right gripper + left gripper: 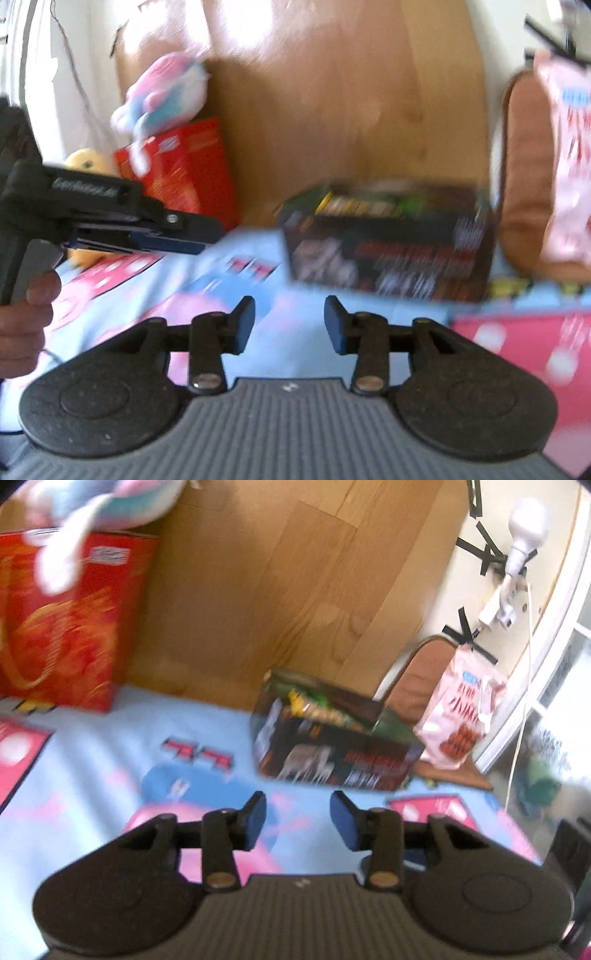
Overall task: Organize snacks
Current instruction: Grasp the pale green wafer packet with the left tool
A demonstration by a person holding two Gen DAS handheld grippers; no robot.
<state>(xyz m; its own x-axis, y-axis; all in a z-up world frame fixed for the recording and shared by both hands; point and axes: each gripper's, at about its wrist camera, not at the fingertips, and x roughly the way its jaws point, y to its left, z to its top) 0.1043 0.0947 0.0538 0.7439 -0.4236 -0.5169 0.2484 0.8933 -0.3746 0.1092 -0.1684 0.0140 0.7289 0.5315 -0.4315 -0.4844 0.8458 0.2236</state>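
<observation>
Both the left gripper (pixel 298 819) and right gripper (pixel 290 321) stand spread, empty; only the right wrist view shows a yellow plush (pixel 86 160) at left, behind the dark snack box (pixel 391 243).

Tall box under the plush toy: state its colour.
Red with orange-gold swirls; the tall box shows best in the left wrist view.

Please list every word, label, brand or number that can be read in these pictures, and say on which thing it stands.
No text reads with certainty.
Dark box: large print, blurred.
Pink bag: red characters, blurred.
Red box: white label, unreadable.
Left gripper: raised lettering on its body, blurred.
Mat: red marks, perhaps "TT".
</observation>
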